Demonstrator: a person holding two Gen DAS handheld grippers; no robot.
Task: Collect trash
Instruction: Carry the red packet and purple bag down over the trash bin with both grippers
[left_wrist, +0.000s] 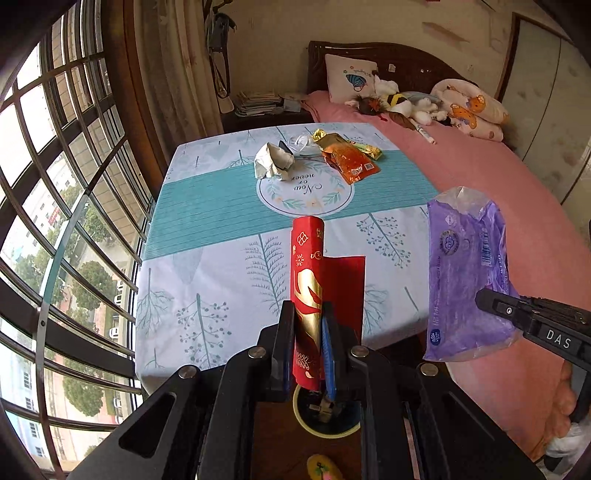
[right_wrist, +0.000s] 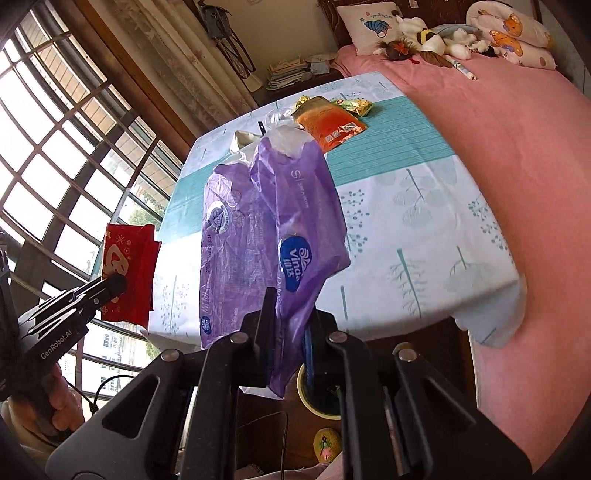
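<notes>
Here, both grippers hang off the tabletop's (left_wrist: 207, 266) near edge, directly above a yellow-rimmed bin (left_wrist: 325, 417) on the floor. The left gripper (left_wrist: 309, 332) is clenched on an upright red packet (left_wrist: 308, 280); the right gripper (right_wrist: 291, 325) grips a purple tissue wrapper (right_wrist: 291, 206). Remaining wrappers (left_wrist: 343, 155) lie toward the far edge.

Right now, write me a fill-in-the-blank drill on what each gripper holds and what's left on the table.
1. The left gripper is shut on a ____ packet.
2. The right gripper grips a ____ plastic wrapper.
3. The orange wrapper lies on the ____.
4. The crumpled paper lies ____ of the orange wrapper in the left wrist view.

Missing: red; purple; table; left
</notes>
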